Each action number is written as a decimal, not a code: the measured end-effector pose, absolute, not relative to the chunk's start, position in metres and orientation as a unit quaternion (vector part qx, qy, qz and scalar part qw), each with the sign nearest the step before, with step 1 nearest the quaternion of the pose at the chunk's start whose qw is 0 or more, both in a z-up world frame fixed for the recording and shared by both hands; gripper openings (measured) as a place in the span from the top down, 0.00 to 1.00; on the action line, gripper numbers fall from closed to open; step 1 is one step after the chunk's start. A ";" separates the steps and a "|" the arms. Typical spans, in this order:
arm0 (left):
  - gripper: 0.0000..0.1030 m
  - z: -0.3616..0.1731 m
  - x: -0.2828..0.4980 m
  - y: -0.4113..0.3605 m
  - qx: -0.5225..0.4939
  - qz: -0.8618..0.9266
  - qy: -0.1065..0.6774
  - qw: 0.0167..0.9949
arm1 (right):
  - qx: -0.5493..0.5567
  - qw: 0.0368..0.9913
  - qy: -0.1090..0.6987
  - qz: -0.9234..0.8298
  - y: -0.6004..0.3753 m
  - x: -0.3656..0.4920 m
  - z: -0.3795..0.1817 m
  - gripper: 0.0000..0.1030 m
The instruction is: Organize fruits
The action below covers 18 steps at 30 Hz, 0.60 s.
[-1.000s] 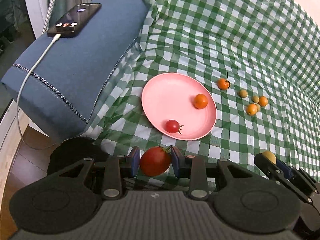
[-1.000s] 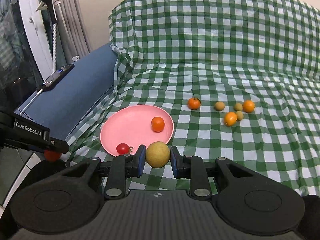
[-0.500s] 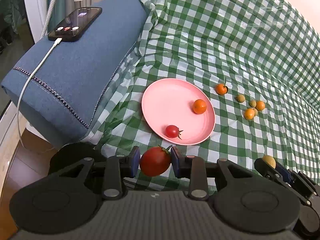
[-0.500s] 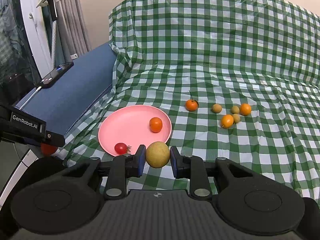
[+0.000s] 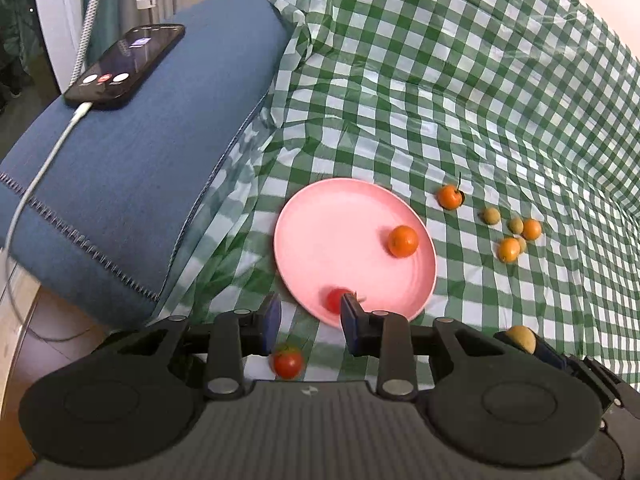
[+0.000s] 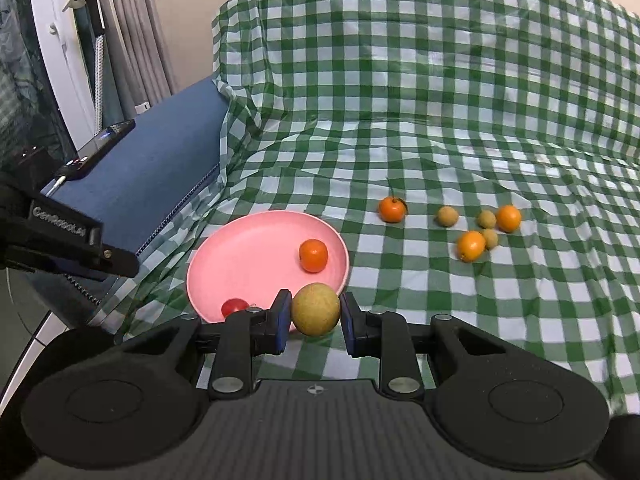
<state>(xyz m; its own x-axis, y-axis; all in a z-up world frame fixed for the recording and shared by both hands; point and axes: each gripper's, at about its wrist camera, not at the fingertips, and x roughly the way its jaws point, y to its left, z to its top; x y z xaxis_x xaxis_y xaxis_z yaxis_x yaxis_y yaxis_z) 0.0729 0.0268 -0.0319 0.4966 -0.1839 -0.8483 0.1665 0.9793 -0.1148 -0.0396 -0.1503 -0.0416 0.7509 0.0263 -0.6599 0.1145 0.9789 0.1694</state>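
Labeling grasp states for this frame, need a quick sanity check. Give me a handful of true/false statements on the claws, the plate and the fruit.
1. The left claw grips the big tomato. False: its jaws stand open, and the tomato is below them, outside the pink plate.
2. The right claw is shut on a yellow-green round fruit. True.
3. The pink plate holds an orange and a cherry tomato. True.
4. All the fruit is on the plate. False: a stemmed orange and a cluster of small fruits lie on the checked cloth.
5. A phone lies on the blue armrest. True.
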 end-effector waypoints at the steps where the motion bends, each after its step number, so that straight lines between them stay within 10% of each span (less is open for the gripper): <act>1: 0.65 -0.035 0.079 0.024 -0.007 -0.100 0.493 0.864 | 0.099 0.930 0.353 -0.022 -0.150 -0.034 -0.044 0.74; 18: 0.74 -0.103 0.188 0.023 0.004 -0.080 0.533 0.842 | 0.106 0.911 0.399 0.001 -0.154 0.082 -0.120 0.74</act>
<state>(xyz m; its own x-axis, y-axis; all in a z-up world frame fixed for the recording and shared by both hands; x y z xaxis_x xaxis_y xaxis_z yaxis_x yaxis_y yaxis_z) 0.1883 0.0230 -0.1026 0.4182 -0.1313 -0.8988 0.1399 0.9870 -0.0791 0.0823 -0.1535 -0.1198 0.6814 0.0864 -0.7268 0.0826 0.9776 0.1937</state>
